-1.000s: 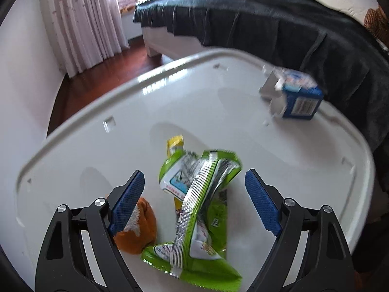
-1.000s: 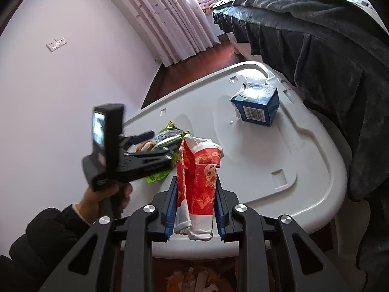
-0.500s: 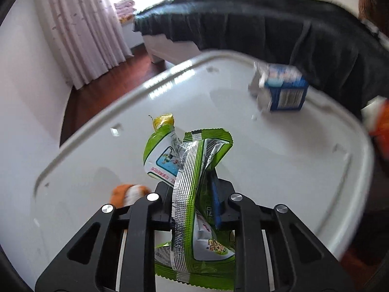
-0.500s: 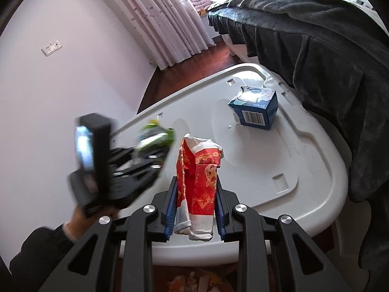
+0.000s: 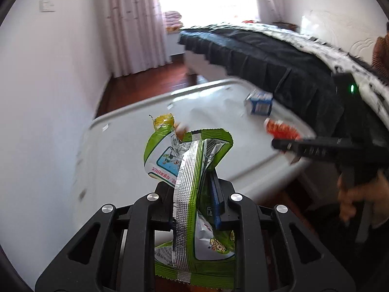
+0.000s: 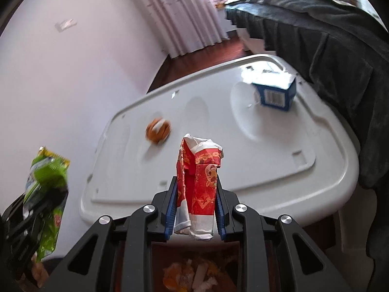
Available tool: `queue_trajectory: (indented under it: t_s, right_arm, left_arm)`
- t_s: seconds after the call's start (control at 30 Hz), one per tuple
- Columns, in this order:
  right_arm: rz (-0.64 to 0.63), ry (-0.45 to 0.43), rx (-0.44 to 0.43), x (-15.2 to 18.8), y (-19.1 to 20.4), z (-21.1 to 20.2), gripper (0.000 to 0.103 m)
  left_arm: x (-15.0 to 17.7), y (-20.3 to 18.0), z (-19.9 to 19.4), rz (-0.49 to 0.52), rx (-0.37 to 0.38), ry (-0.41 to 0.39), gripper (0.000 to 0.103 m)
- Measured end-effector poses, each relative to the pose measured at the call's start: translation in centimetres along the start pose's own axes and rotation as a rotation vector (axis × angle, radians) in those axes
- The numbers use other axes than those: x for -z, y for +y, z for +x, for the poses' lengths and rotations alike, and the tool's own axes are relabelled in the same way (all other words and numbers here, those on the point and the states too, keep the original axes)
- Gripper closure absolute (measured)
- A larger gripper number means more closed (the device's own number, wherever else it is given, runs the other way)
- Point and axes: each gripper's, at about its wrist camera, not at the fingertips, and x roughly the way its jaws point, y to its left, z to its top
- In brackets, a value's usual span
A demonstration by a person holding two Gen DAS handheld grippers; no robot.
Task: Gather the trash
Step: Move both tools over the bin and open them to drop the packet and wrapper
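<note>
My left gripper [image 5: 194, 194] is shut on a crumpled green snack wrapper [image 5: 192, 170] and holds it in the air, off the near left edge of the white plastic top [image 5: 126, 146]. The right wrist view shows that same green wrapper [image 6: 46, 182], blurred, at the far left. My right gripper [image 6: 195, 206] is shut on a red printed wrapper [image 6: 201, 177] over the top's near edge. On the white top [image 6: 267, 158] lie an orange scrap [image 6: 158, 130] and a blue carton [image 6: 276, 93].
Below my right gripper an opening holds orange and white scraps [image 6: 192, 275]. A bed with a dark cover [image 6: 328, 36] crowds the top's far right side. A white wall [image 6: 73, 73] runs along the left. A person's hand [image 5: 352, 202] grips the right tool.
My left gripper closed on the green wrapper, lifted it off the white top and pulled back. The orange scrap stayed on the top. My right gripper shifted a little, still gripping the red wrapper.
</note>
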Motion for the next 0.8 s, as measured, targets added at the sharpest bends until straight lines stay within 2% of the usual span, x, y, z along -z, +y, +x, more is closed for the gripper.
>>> queue_trajectory:
  t_s: [0.23,0.37,0.43,0.6,0.8]
  right_arm:
    - [-0.065,0.073,-0.04,8.4,2.0,-1.2,0.076]
    - [-0.109,0.109,-0.039,12.2,2.8,-2.0,0.076]
    - [-0.103,0.149,-0.034,13.8,2.8,-1.7,0.076]
    - [-0.085,0.251,0.009,16.2,2.6,0.7,0.076]
    - [-0.11,0.304,0.04,17.2,2.9,2.1,0.076]
  left_arm:
    - [8.9,-0.4,-2.1,-0.142,-0.008,0.085,0.082]
    - [13.6,-0.8,-0.5,-0.242,0.038,0.187,0.082]
    - [15.5,-1.1,1.0,-0.255,0.04,0.24,0.082]
    - [17.8,-0.9,3.7,-0.262,0.031,0.33,0.082]
    - [18.0,-1.0,4.6,-0.264,0.013,0.35,0.082]
